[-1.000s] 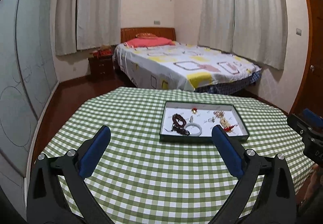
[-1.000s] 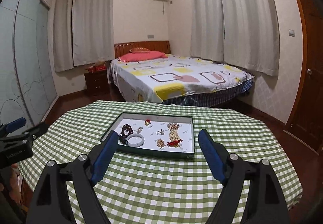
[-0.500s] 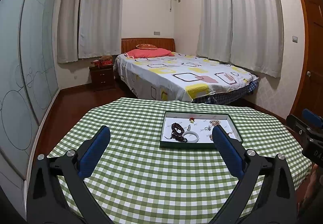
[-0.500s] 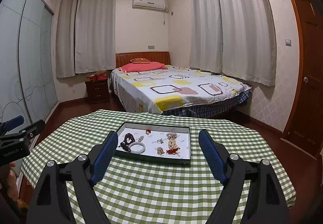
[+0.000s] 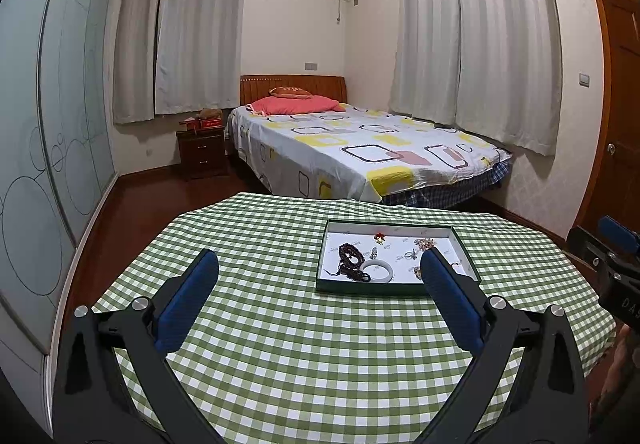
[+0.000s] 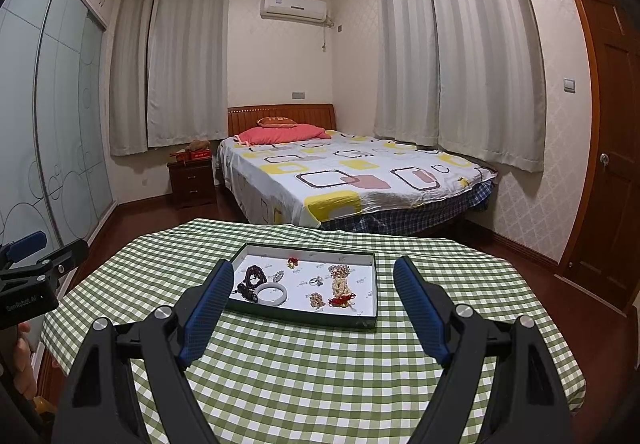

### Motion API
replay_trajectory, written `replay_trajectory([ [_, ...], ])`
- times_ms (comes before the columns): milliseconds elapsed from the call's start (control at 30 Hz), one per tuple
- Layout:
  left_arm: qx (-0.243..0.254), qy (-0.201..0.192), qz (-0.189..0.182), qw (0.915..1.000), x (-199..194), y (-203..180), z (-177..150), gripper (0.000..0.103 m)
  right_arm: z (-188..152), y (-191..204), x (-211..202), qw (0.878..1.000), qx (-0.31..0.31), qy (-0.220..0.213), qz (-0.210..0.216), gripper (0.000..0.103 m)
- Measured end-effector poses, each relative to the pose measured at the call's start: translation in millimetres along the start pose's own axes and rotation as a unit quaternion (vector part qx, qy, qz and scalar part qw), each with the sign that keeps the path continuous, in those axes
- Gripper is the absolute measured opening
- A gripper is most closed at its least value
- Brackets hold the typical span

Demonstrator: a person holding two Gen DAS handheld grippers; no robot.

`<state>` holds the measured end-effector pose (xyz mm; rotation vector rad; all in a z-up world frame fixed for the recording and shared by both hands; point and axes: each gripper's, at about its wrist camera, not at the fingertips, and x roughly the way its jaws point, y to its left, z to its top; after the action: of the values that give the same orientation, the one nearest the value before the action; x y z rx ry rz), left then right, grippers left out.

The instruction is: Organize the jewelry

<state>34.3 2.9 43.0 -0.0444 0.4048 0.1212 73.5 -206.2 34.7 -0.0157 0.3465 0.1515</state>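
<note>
A shallow dark-green tray with a white floor [image 5: 400, 290] [image 6: 304, 314] sits on the green checked tablecloth. It holds a dark bead bracelet [image 5: 351, 258] [image 6: 252, 276], a white bangle [image 5: 376, 270] [image 6: 272, 293], a small red piece [image 6: 293, 262], a silver ring [image 6: 316, 280] and pale and red beaded pieces [image 6: 340, 284]. My left gripper [image 5: 318, 264] is open and empty, above the table in front of the tray. My right gripper [image 6: 314, 270] is open and empty, held back from the tray.
The round table [image 5: 280, 344] [image 6: 320, 372] fills the foreground. Behind it stand a bed [image 5: 360, 152], a nightstand [image 5: 202, 152], curtains and a glass wardrobe at left. A wooden door [image 6: 608, 148] is at right. The other gripper shows at each view's edge.
Both grippers have risen and pulled back from the tray, so it looks smaller and lower in view. Both stay open and empty.
</note>
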Motion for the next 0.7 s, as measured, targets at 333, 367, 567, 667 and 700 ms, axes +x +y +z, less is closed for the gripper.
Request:
replay_trajectory([
  [333,-0.001,-0.001,0.0,1.0,-0.3,-0.3,-1.0,0.098,0.2,0.6,-0.1,1.0,-0.001,0.0,0.001,0.08],
  [367,-0.001,0.0,0.0,1.0,-0.1,-0.2,-1.1,0.098,0.2,0.6,0.0,1.0,-0.001,0.0,0.001,0.08],
  [567,-0.001,0.003,-0.001,1.0,1.2,1.3,-1.4,0.098,-1.2,1.7,0.8,1.0,0.0,0.001,0.0,0.08],
  [667,-0.001,0.001,0.0,1.0,2.1,1.0,-1.3,0.098,-1.2,1.8,0.9,1.0,-0.001,0.001,0.0,0.08],
  [700,-0.001,0.0,0.0,1.0,2.4,1.0,-1.3,0.098,-1.4,1.9,0.8,1.0,-0.001,0.002,0.001,0.08],
])
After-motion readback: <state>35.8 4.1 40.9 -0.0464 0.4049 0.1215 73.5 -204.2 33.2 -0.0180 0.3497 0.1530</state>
